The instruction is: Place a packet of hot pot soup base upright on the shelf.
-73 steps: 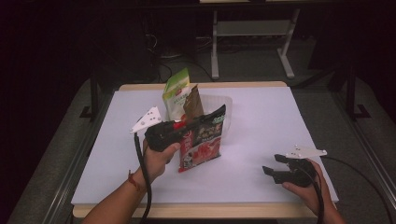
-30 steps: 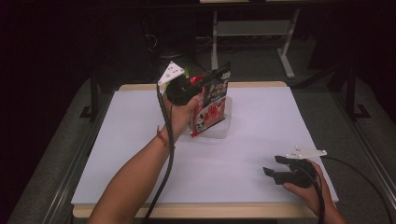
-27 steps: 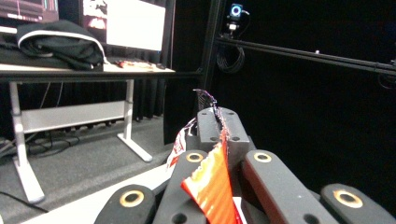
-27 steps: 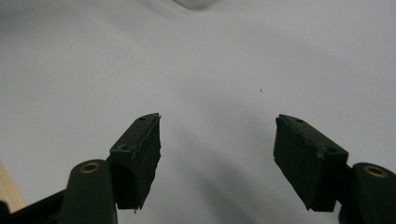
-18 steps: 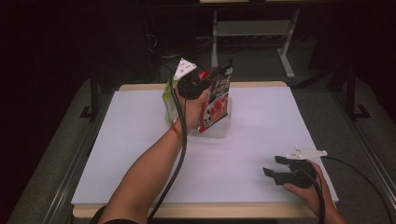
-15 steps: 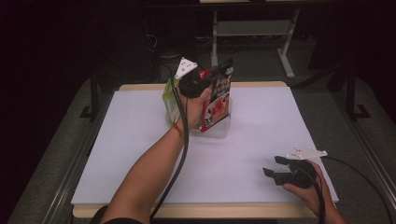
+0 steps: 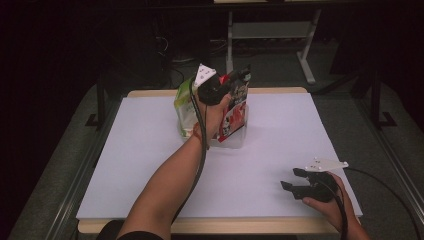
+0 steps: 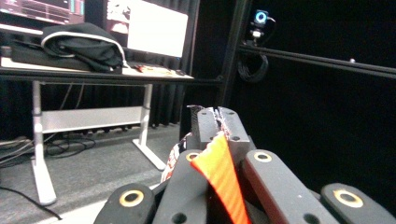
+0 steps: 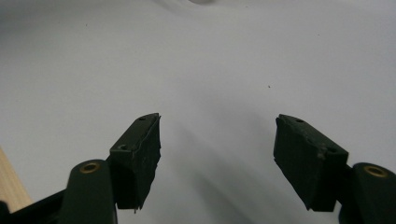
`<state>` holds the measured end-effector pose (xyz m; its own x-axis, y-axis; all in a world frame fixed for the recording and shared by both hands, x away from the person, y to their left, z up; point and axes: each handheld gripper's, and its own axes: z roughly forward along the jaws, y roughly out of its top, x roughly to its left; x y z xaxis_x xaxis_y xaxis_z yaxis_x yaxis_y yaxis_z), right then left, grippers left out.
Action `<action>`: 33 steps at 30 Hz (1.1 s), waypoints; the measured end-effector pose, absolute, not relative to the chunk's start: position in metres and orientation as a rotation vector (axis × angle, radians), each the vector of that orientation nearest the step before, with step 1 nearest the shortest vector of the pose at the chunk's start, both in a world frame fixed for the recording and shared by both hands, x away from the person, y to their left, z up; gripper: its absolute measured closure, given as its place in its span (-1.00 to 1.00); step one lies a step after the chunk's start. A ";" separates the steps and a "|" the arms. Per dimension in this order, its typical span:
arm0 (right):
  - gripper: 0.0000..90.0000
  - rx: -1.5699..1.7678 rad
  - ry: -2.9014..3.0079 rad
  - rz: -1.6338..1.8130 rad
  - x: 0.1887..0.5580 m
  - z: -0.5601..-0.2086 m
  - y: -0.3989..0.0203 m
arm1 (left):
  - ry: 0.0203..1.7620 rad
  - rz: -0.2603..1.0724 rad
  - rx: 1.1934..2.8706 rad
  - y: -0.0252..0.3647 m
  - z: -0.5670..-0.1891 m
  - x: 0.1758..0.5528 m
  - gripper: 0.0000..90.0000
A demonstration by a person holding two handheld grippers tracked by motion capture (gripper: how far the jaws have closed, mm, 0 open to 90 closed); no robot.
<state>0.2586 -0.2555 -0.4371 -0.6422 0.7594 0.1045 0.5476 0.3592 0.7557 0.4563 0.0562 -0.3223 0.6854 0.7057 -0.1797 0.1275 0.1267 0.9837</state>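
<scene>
My left gripper [image 7: 239, 76] is shut on the top edge of a red and black snack bag [image 7: 234, 114], held upright over a clear plastic bin [image 7: 237, 137] at the far middle of the table. In the left gripper view the jaws pinch the bag's orange-red top [image 8: 218, 163] between them, gripper [image 8: 215, 122]. A green snack bag [image 7: 184, 106] stands in the bin just left of the red one. My right gripper [image 7: 292, 179] rests near the front right of the table, open with nothing between its jaws; its view, gripper [image 9: 217, 140], looks onto bare white table.
The white tabletop [image 7: 280, 130] has a wooden front edge [image 7: 225, 226]. Beyond the table stand a white-legged desk [image 8: 42, 140], cables on the floor and dark curtains.
The left gripper carried the red bag from the table's middle up and away to the bin at the back, then sank a little over it. The right gripper stayed still.
</scene>
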 end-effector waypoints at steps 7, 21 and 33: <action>-0.31 1.160 2.362 1.155 0.258 -0.437 -0.254 | 0.685 0.474 1.415 0.062 -0.326 0.445 0.97; -0.31 1.147 2.384 1.149 0.259 -0.438 -0.250 | 0.651 0.472 1.490 0.072 -0.345 0.449 0.96; -0.31 1.147 2.382 1.150 0.259 -0.438 -0.250 | 0.604 0.498 1.557 0.073 -0.347 0.440 0.93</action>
<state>0.2592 -0.2498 -0.4377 -0.6556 0.7484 0.1009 0.5445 0.3759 0.7498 0.4403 0.0729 -0.3468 0.7638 0.6440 -0.0425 0.0809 -0.0302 0.9963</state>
